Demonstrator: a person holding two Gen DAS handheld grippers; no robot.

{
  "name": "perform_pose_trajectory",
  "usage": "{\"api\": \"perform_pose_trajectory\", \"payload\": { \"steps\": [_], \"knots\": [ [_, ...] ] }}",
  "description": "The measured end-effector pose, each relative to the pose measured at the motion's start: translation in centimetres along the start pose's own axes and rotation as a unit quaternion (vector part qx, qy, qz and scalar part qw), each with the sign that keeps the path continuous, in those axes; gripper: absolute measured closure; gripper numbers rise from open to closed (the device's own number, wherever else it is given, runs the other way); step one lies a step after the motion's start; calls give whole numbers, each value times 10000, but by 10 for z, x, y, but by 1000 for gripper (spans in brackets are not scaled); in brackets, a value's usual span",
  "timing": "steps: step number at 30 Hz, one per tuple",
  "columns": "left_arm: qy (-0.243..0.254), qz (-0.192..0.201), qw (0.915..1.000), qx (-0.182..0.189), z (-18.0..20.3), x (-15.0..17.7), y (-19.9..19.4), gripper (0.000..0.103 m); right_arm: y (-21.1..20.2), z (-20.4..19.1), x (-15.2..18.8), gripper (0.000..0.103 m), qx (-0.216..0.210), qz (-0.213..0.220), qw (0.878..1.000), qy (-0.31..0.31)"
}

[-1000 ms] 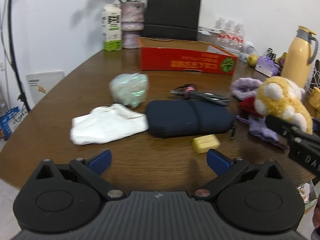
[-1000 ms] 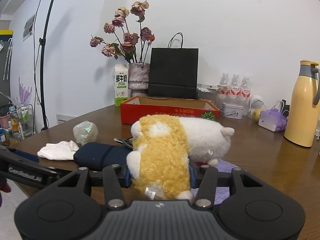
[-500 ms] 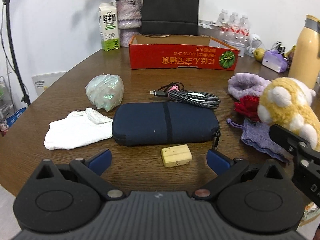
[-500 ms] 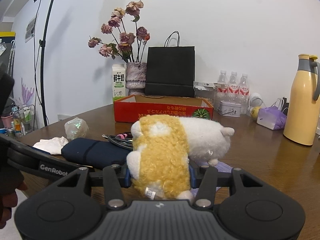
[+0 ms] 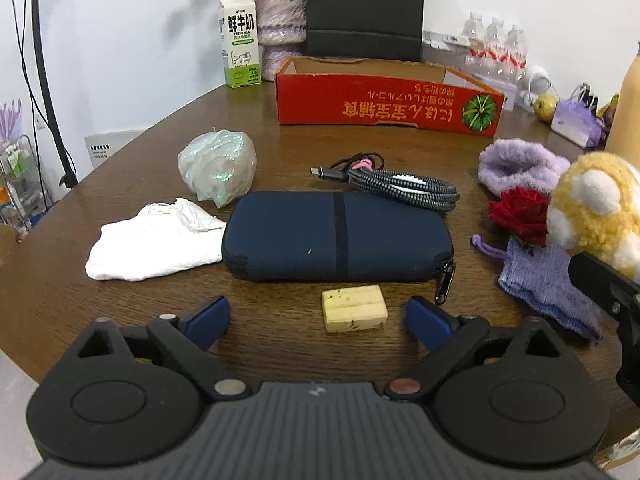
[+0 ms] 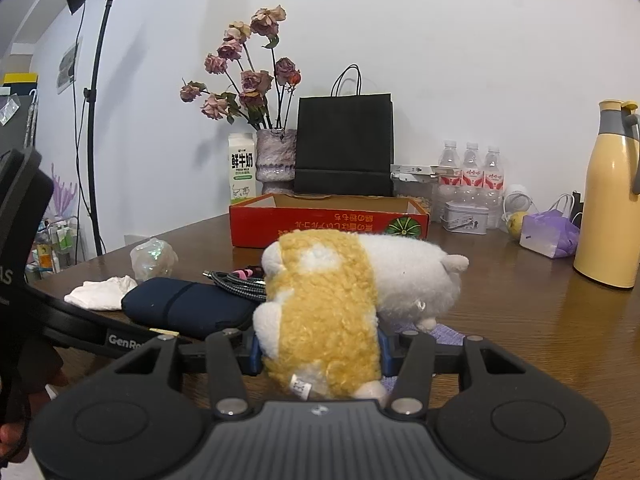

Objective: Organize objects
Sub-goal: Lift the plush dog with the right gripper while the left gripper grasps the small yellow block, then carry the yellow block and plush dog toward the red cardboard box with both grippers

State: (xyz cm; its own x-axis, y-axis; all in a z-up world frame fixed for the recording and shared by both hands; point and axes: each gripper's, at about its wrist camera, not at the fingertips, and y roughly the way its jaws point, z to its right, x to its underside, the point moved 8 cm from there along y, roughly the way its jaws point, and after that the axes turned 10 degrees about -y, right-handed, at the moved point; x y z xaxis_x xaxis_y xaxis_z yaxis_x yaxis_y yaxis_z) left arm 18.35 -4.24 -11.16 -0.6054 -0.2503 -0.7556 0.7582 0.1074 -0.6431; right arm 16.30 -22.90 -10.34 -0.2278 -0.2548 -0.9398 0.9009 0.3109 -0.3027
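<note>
1. White cloth (image 5: 154, 246) lay crumpled at the left of the counter (image 5: 120, 168), its edge touching the navy zip case (image 5: 338, 236). Iridescent plastic wad (image 5: 218, 168) sat just behind it.
2. Left tongs (image 5: 318, 316) stood wide with nothing gripped; the jaws had just been closing a little. Small yellow block (image 5: 354, 314) lay between the blue pads, touching neither, just in front of the case.
3. My read: the block was the pick in hand. To do it well, centre the block between the pads, drop until the tips nearly meet the wood, then close square on its short sides. It sat nearer the right pad, so a one-sided push could skate it into the case zipper pull.
4. Braided cable (image 5: 394, 186) was coiled behind the case; red cardboard tray (image 5: 384, 100) further back looked like the likely drop spot.
5. Purple fuzzy item (image 5: 516, 164), red fabric flower (image 5: 518, 210) and lilac drawstring pouch (image 5: 548, 284) were clustered at right.
6. Right tongs (image 6: 318, 350) were part closed, clamped on the yellow-and-white plush toy (image 6: 332, 300), held near the counter's right front, above the pouch.
</note>
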Motion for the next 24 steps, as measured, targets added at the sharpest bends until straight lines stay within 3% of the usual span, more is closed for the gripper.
{"api": "perform_pose_trajectory", "payload": {
  "steps": [2,4,5,6,24],
  "knots": [
    [14,70,10000,4,1,-1,-1,24,0,1,1,54,-13,-4,10000,31],
    [15,118,9999,58,3,-2,-5,45,0,1,1,54,-13,-9,10000,36],
    [25,134,9999,90,4,-2,-6,67,-1,1,1,54,-14,-7,10000,37],
    [30,149,9998,127,4,-2,-8,72,-1,1,1,54,-12,-1,10000,37],
    [195,448,9981,377,-1,-11,-33,72,-9,-8,-18,54,60,157,9998,-129]
  ]
}}
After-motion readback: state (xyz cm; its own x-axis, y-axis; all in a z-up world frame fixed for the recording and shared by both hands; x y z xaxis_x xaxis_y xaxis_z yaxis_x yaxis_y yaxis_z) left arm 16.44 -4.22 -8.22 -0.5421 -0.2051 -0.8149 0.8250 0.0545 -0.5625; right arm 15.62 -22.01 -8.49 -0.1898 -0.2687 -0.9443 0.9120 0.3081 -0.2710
